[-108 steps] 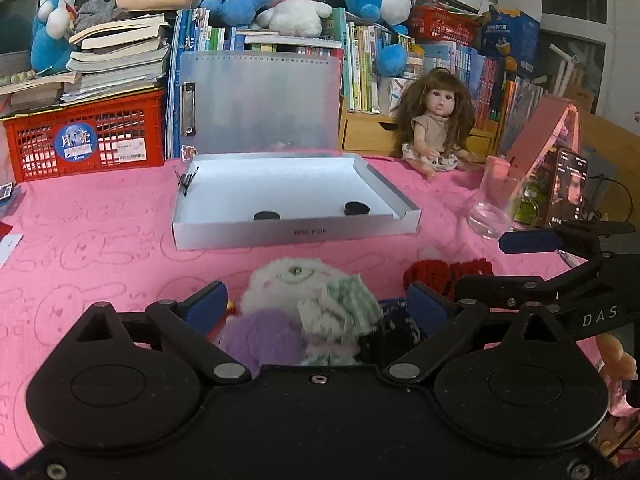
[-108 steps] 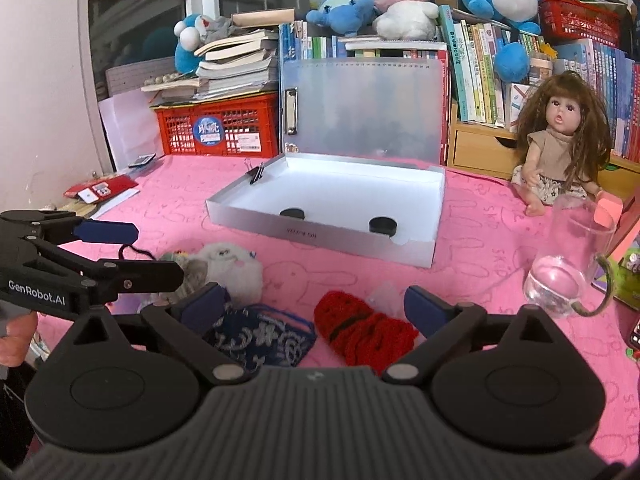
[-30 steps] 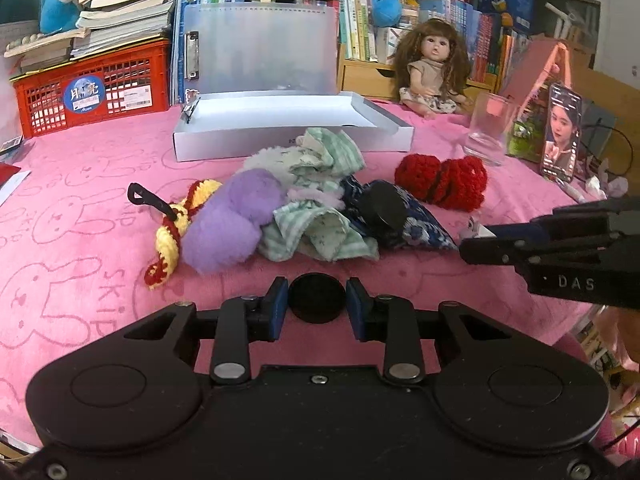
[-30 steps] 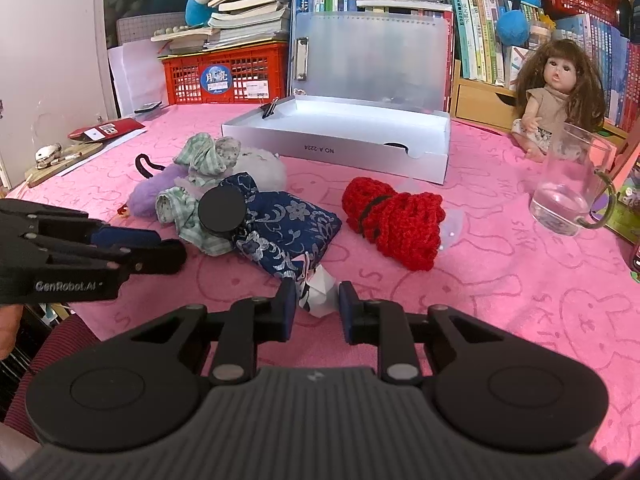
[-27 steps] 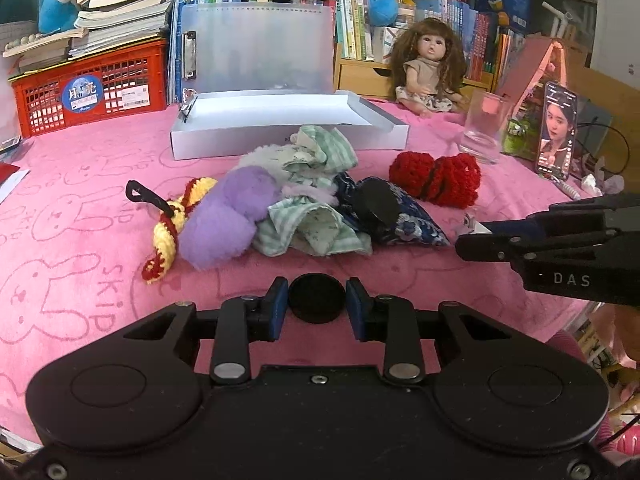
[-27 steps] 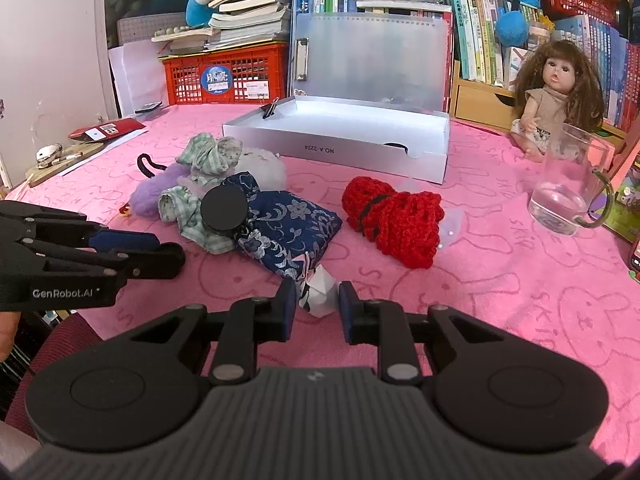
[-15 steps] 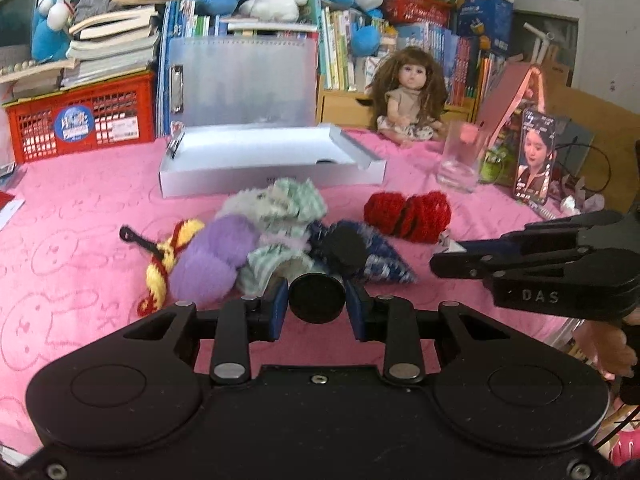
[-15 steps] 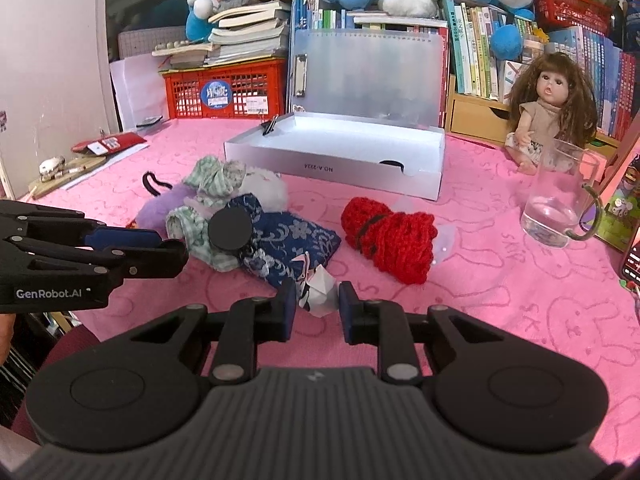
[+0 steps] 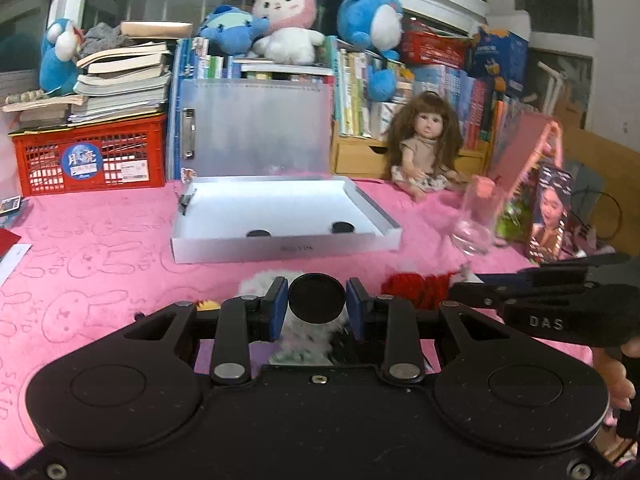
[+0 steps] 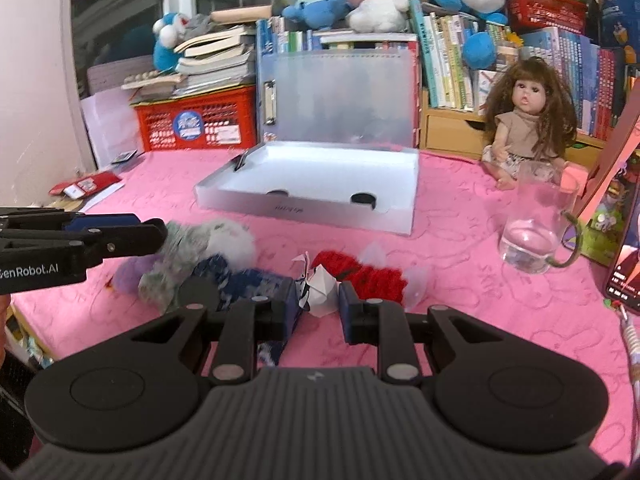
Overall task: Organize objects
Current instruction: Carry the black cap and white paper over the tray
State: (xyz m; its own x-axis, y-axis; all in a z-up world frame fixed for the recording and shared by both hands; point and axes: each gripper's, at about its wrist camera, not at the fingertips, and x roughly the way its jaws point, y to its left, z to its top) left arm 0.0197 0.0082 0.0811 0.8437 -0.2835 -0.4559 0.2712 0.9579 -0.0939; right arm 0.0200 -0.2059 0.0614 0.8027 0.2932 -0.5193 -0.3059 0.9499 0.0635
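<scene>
Left tool (image 9: 317,309) is clamped on a flat black disc (image 9: 317,298), pads on its two edges, held above the soft pile at the near edge of the counter (image 9: 100,272). Right tool (image 10: 319,303) is clamped on a small white folded paper piece (image 10: 320,286), just in front of the red knitted item (image 10: 372,278). Likely destination, my guess, is the white tray (image 10: 304,210) at centre, far side of the pile, which already holds two black discs (image 9: 341,227) along its near wall. Risks: the disc is gripped only on its rim, so any twist or bump could pop it out and drop it into the fluffy white toy (image 10: 230,242) and blue patterned cloth (image 10: 256,280) below, where it would be hard to re-grab. The paper is thin and crumpled; it could slip or crush, and I can't tell how deep it sits between the pads. The tray's near wall is a snag point on a low approach. The glass jug (image 10: 538,224) with water sits right of the tray, near the right tool's path; a wide swing could knock it.
</scene>
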